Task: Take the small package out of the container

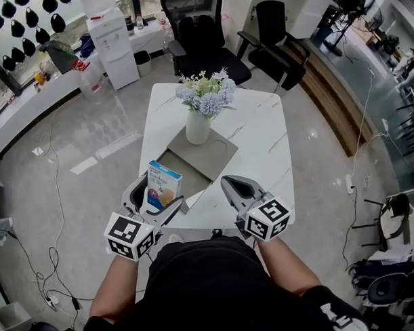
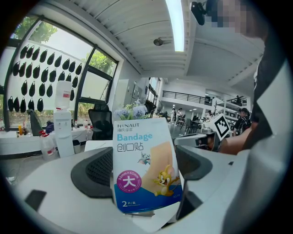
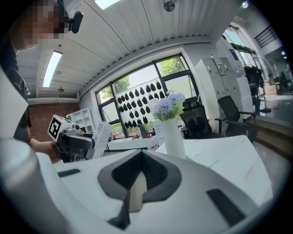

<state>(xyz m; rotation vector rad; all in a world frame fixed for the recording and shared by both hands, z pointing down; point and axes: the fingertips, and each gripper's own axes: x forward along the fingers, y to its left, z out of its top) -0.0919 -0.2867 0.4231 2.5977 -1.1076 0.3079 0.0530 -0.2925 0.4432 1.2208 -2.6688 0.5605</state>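
A small blue-and-white bandage package [image 1: 163,184] stands upright between the jaws of my left gripper [image 1: 162,191], which is shut on it above the table's near edge. In the left gripper view the package [image 2: 144,160] fills the middle, and the left gripper [image 2: 145,176] clamps its lower part from both sides. A grey square container [image 1: 217,156] lies on the white marble table [image 1: 260,136] just beyond the package. My right gripper [image 1: 231,184] is to the right of it, shut and holding nothing. In the right gripper view the right gripper [image 3: 136,183] has its jaws together.
A white vase of pale flowers [image 1: 198,124] stands on the grey container's far corner. Two black office chairs [image 1: 201,39] stand behind the table. A white water dispenser [image 1: 113,46] is at the back left. Cables [image 1: 57,255] trail over the floor on the left.
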